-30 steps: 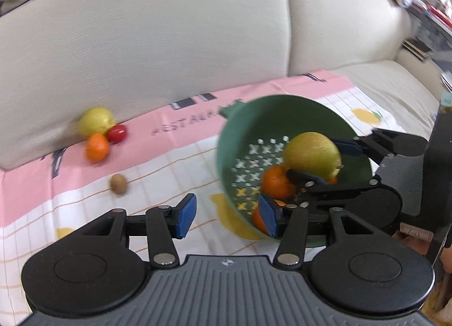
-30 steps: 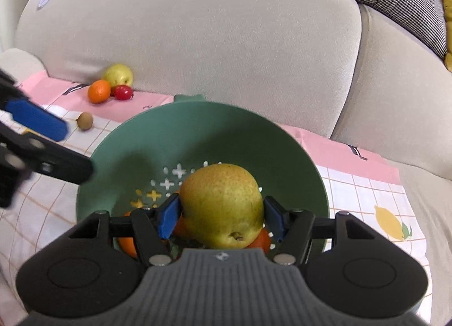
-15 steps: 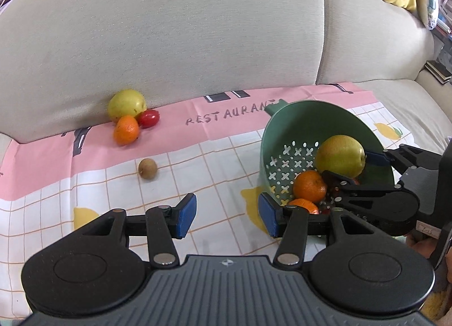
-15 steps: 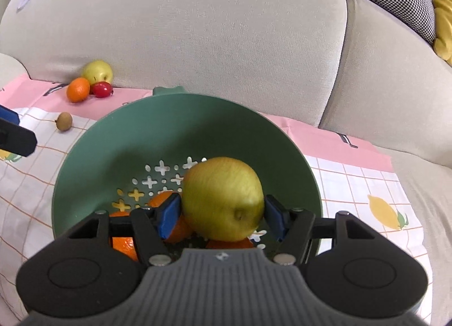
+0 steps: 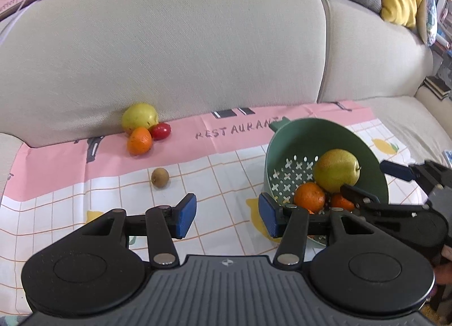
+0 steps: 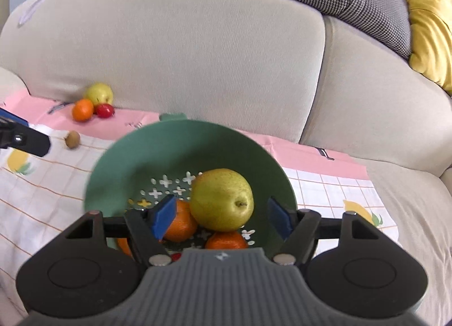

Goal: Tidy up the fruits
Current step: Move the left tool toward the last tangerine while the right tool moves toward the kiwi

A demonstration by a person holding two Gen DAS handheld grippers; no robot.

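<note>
Four loose fruits sit left of the green perforated plastic colander [image 5: 325, 139], on the pink-and-white checked cloth [image 5: 226, 179] spread over the beige sofa [image 5: 197, 58]: a yellow-green apple-like fruit [image 5: 139, 116], a round orange mandarin [image 5: 139, 141] touching it, a small red tomato-shaped fruit [image 5: 161, 130] beside both, and a brown kiwi [image 5: 160, 177] apart, nearer the colander.

Left claw [image 5: 227, 216]: open, empty, hanging over the cloth left of the colander, between kiwi and rim.

Colander is tilted, mouth toward the cameras. Inside: large yellow-green pear [image 6: 221, 199] resting on two or three mandarins [image 6: 180, 220]; something red shows at the bottom, can't ID.

Change: half a second ago the right claw [image 6: 221, 217] was clamped on the pear; now its pads stand clear on both sides, open, holding nothing. Pear released, sitting on the mandarins inside the colander.

Read: pear placement done. Four fruits left of the colander remain. Kiwi looks like the nearest pick for the left claw. Risk: the tilted colander on soft cushion could let the pear roll out.
</note>
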